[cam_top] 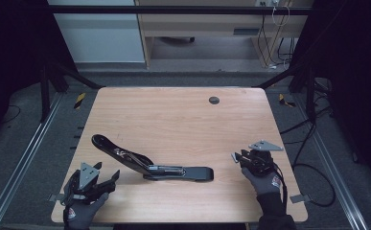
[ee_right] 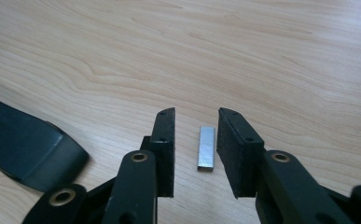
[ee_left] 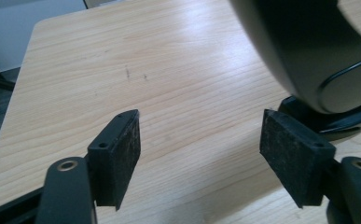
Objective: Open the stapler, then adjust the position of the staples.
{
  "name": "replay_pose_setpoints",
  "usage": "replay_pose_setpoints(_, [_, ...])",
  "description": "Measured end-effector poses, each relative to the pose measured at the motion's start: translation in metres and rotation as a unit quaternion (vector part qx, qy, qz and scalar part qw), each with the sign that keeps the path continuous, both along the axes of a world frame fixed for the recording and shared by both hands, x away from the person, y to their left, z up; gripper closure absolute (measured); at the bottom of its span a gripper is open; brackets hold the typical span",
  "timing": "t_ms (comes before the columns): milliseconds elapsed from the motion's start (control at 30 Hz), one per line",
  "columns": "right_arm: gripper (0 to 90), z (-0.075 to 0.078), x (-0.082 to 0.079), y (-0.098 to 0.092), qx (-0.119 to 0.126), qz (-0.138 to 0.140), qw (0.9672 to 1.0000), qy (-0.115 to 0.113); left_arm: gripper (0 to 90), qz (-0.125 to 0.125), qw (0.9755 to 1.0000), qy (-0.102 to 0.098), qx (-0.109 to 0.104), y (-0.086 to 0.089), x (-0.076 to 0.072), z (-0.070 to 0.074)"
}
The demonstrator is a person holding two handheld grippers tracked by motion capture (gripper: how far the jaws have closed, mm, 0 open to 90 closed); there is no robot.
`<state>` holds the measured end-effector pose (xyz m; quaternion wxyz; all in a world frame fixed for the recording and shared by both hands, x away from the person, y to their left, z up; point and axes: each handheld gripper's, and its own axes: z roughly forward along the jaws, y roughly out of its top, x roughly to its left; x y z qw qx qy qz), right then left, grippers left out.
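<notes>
The left black two-jaw gripper (cam_top: 107, 178), held in a gloved left hand (cam_top: 80, 207) at the near left, has its jaws spread wide with nothing between the pads. The right black two-jaw gripper (cam_top: 237, 157), held in a gloved right hand (cam_top: 263, 182) at the near right, points left with its jaws apart, gripping nothing.

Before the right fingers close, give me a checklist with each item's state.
1. Staple strip lies between the right gripper's fingers: ok.
2. Pads touching the strip: not yet, gaps on both sides.
3. Strip flat on the table: ok.
4. Stapler swung open, ready to load: ok.
5. Left gripper open and empty, beside the stapler's head: ok.
6. Stapler's magazine empty: cannot tell.
</notes>
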<state>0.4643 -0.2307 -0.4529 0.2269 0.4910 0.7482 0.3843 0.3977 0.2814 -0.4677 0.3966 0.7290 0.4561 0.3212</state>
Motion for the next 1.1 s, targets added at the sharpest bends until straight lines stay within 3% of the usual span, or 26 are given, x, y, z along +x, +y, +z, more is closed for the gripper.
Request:
replay_pose_setpoints(167, [69.5, -0.005, 0.007, -0.001, -0.013, -0.003, 0.9998, 0.017, 33.1, 0.013, 0.9999, 0.007, -0.002, 0.005, 0.002, -0.004])
replay_pose_setpoints(233, [69.9, -0.009, 0.013, -0.001, -0.018, -0.002, 0.9991, 0.037, 36.5, 0.021, 0.9997, 0.01, 0.001, 0.006, 0.004, -0.008])
replay_pose_setpoints(533, [71.4, -0.022, 0.03, 0.007, -0.042, -0.003, 0.997, 0.065, 46.7, 0.035, 0.9991, 0.015, 0.018, 0.008, 0.005, -0.013])
replay_pose_setpoints(767, [73.5, -0.027, 0.039, 0.009, -0.046, -0.007, 0.9961, 0.075, 51.2, 0.031, 0.9988, 0.007, 0.037, 0.009, 0.005, -0.013])
replay_pose_setpoints(967, [75.1, -0.033, 0.044, 0.012, -0.043, -0.003, 0.9956, 0.084, 53.4, 0.022, 0.9993, 0.011, 0.026, 0.01, 0.005, -0.014])
replay_pose_setpoints(1100, [77.9, -0.038, 0.048, 0.012, -0.058, -0.004, 0.9947, 0.084, 51.5, 0.031, 0.9992, 0.016, 0.023, 0.012, 0.006, -0.015])
